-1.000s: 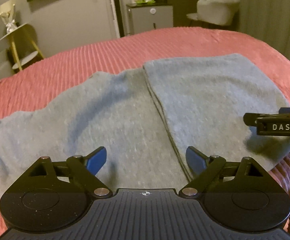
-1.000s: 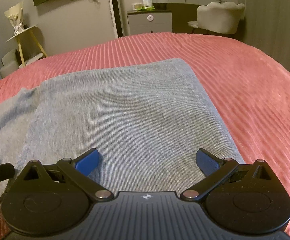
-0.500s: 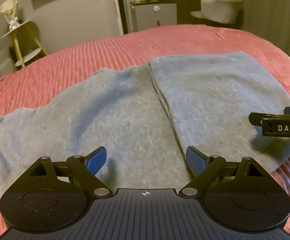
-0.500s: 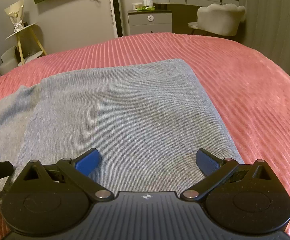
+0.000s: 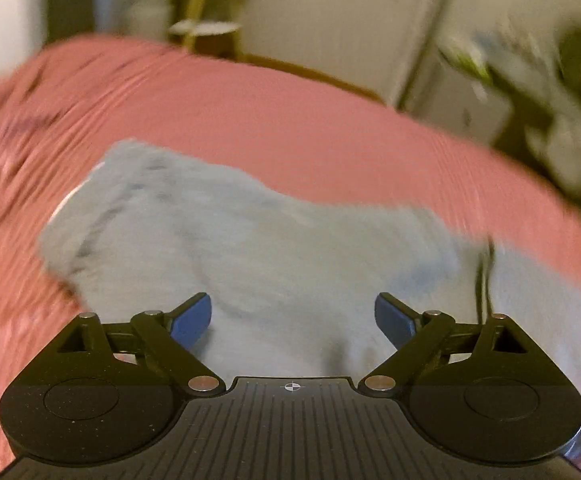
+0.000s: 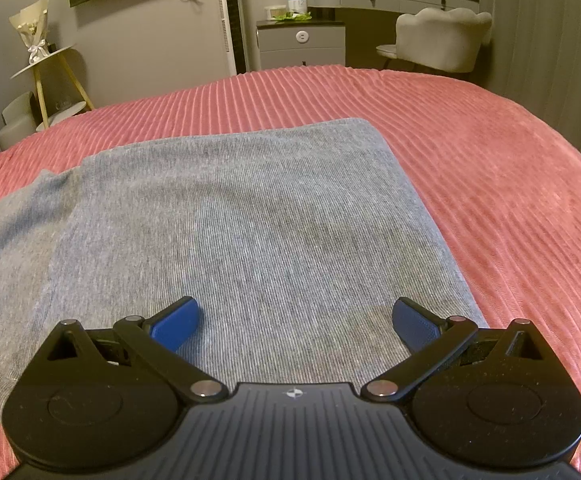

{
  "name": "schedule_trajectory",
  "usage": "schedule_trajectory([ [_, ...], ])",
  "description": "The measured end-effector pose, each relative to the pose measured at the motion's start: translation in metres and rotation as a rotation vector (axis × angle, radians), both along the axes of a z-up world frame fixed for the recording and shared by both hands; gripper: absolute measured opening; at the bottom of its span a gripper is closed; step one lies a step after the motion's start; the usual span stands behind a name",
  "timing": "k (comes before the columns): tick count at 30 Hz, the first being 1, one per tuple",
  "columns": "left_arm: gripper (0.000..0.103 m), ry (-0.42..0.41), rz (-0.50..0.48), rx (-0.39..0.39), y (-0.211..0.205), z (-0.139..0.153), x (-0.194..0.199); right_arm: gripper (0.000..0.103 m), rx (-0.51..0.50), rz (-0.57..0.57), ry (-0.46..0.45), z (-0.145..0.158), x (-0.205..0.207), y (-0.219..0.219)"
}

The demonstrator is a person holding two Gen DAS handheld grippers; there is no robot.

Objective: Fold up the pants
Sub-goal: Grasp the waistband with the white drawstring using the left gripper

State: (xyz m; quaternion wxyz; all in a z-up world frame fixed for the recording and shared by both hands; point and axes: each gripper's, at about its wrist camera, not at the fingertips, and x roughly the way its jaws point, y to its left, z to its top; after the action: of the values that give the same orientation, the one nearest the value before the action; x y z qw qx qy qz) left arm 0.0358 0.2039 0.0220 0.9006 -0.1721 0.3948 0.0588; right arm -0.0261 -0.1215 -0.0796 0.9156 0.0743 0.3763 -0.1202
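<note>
Grey pants (image 6: 242, 224) lie partly folded on a pink ribbed bedspread (image 6: 490, 184). In the right wrist view a folded layer lies flat with its edge on the left, over a lower layer. My right gripper (image 6: 294, 320) is open and empty, low over the near edge of the folded part. In the left wrist view, which is blurred by motion, the unfolded part of the pants (image 5: 250, 248) stretches to the left, its far end near the upper left. My left gripper (image 5: 292, 316) is open and empty above it.
The bedspread (image 5: 290, 128) surrounds the pants on all sides. Beyond the bed stand a grey nightstand (image 6: 300, 42), a pale chair (image 6: 442, 40), a gold side table (image 6: 46, 76) with a bouquet, and a wall television.
My left gripper has swung sharply to the left, so its view now faces the unfolded end of the pants and blurs. The right gripper has barely moved.
</note>
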Motion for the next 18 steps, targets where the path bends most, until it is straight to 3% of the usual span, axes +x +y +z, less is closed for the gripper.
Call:
schedule_trajectory([
  [2, 0.095, -0.015, 0.058, -0.083, 0.046, 0.001, -0.007, 0.103, -0.001, -0.001, 0.0, 0.0, 0.0, 0.0],
  [6, 0.095, -0.001, 0.121, -0.172, 0.129, -0.021, -0.017, 0.103, -0.008, 0.001, 0.002, -0.001, 0.0, 0.0],
  [10, 0.095, 0.014, 0.111, -0.489, 0.18, -0.067, -0.021, 0.103, -0.019, 0.0, 0.005, -0.001, 0.001, 0.001],
  [12, 0.095, 0.042, 0.094, -0.591, 0.186, -0.088, -0.013, 0.103, -0.031, -0.001, 0.008, -0.002, 0.002, 0.002],
  [14, 0.095, 0.067, 0.084, -0.614, 0.188, -0.102, -0.003, 0.103, -0.044, -0.002, 0.012, -0.002, 0.003, 0.004],
  [18, 0.095, 0.009, 0.051, -0.595, 0.188, -0.109, 0.016, 0.103, -0.056, -0.011, 0.013, -0.003, 0.003, 0.006],
])
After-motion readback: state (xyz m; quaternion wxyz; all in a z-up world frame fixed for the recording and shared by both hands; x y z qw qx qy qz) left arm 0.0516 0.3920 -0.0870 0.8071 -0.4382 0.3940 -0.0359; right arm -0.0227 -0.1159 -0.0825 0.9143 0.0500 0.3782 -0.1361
